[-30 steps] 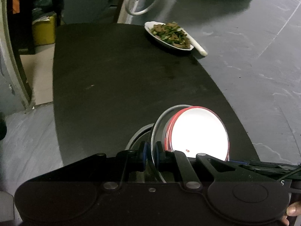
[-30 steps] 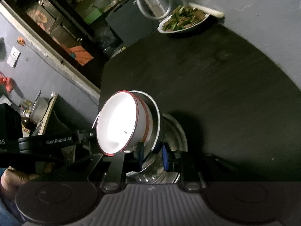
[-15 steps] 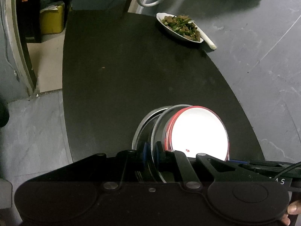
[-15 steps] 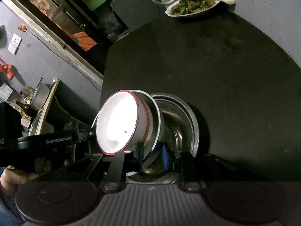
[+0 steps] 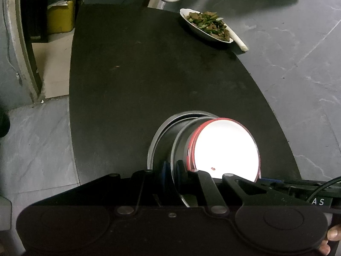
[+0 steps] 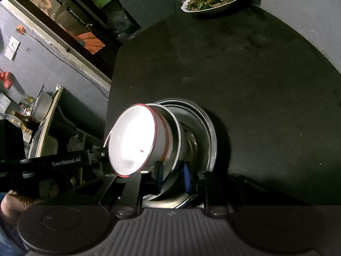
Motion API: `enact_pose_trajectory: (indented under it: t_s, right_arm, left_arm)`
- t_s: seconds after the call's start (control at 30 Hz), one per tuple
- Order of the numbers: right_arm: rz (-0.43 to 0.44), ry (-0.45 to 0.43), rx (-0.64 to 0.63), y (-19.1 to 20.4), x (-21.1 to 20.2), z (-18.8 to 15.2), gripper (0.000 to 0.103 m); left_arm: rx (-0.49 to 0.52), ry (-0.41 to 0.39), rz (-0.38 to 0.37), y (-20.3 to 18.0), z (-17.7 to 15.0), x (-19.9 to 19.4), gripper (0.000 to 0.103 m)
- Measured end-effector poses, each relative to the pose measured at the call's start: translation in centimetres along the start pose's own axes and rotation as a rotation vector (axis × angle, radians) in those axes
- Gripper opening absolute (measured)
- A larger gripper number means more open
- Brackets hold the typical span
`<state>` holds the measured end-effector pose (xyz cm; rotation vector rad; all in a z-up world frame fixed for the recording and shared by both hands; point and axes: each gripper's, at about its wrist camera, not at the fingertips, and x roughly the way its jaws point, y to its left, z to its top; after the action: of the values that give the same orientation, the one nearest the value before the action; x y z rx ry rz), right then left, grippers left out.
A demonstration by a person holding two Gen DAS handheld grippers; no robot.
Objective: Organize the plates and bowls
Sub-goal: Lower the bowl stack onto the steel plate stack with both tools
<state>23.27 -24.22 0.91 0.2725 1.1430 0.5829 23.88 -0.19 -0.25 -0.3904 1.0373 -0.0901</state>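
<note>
Dark round table fills most of both views; all places below are given rel. to it. Near its close edge sits a wide steel basin, w/ a smaller steel bowl tilted on its side in the basin's mouth. Nested in the steel bowl is a white bowl w/ red rim, also tipped sideways, its inside brightly lit w/ one small dark speck. At the table's far edge: an oval white plate of greens & meat, w/ a pale handle sticking out past the edge. Left gripper: jaws clamped on the steel bowl's rim, pads on either side of the thin wall. Right gripper: jaws likewise closed on the same steel bowl's rim from the opposite side. Grey tiled floor surrounds the table.
</note>
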Motion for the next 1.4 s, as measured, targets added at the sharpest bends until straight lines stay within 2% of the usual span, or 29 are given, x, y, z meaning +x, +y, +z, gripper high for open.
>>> enact_pose_trajectory:
  t_s: [0.13,0.57,0.83,1.13,1.4]
  right_arm:
    - [-0.005,0.002,-0.014,0.2,0.1,0.0,0.022]
    - [-0.017,-0.015,-0.049,0.5,0.1,-0.4,0.023]
    - [-0.027,-0.014,-0.081,0.8,0.0,-0.2,0.024]
    - [-0.052,-0.034,-0.122,1.4,-0.5,-0.5,0.024]
    - [-0.053,-0.062,-0.116,1.1,-1.0,-0.5,0.029]
  left_arm:
    - [0.028,-0.017,0.022,-0.5,-0.1,0.0,0.009]
    - [0.014,-0.037,0.021,-0.2,-0.5,-0.5,0.009]
    - [0.023,-0.053,0.046,-0.7,-0.8,-0.6,0.01]
    - [0.043,-0.071,0.071,-1.0,-1.0,-1.0,0.016]
    - [0.043,-0.077,0.078,-1.2,-1.1,-1.2,0.017]
